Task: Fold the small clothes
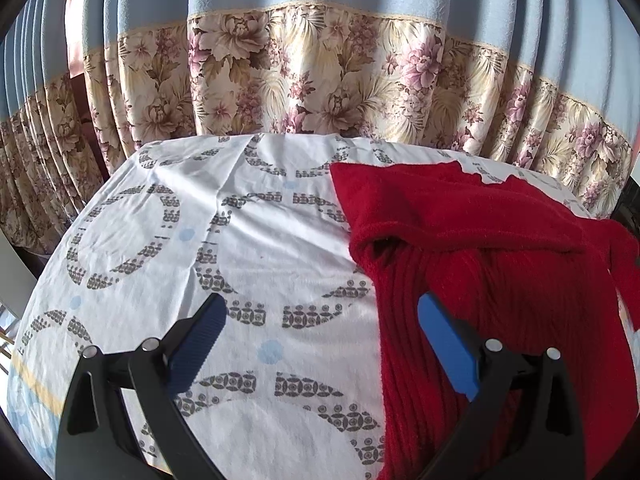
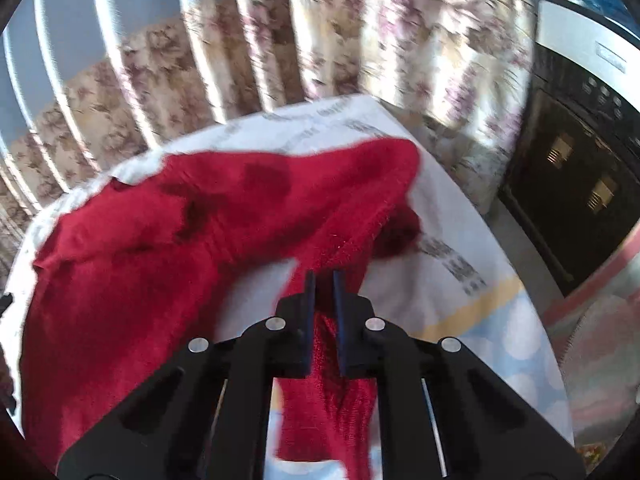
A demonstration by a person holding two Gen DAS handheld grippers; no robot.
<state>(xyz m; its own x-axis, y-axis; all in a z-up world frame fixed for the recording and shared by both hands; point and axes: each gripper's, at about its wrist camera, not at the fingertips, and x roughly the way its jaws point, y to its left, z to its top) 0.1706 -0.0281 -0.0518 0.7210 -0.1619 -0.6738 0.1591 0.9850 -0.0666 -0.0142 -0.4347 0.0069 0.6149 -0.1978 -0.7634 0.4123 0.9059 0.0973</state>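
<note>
Two tools work over one red knitted garment (image 1: 480, 248) spread on a desk covered by a white patterned cloth (image 1: 200, 220). In the left wrist view the garment fills the desk from about 1 to 5 o'clock, a folded cuff lying near the middle. The left tool (image 1: 324, 316) hangs released, its jaws wide apart, one blue pad (image 1: 444, 340) over the ribbed knit. The right tool (image 2: 323, 280) is clenched on a strip of the red garment (image 2: 200, 216), which drapes away toward 10 o'clock. Floral curtains (image 1: 320, 88) hang behind the desk.
</note>
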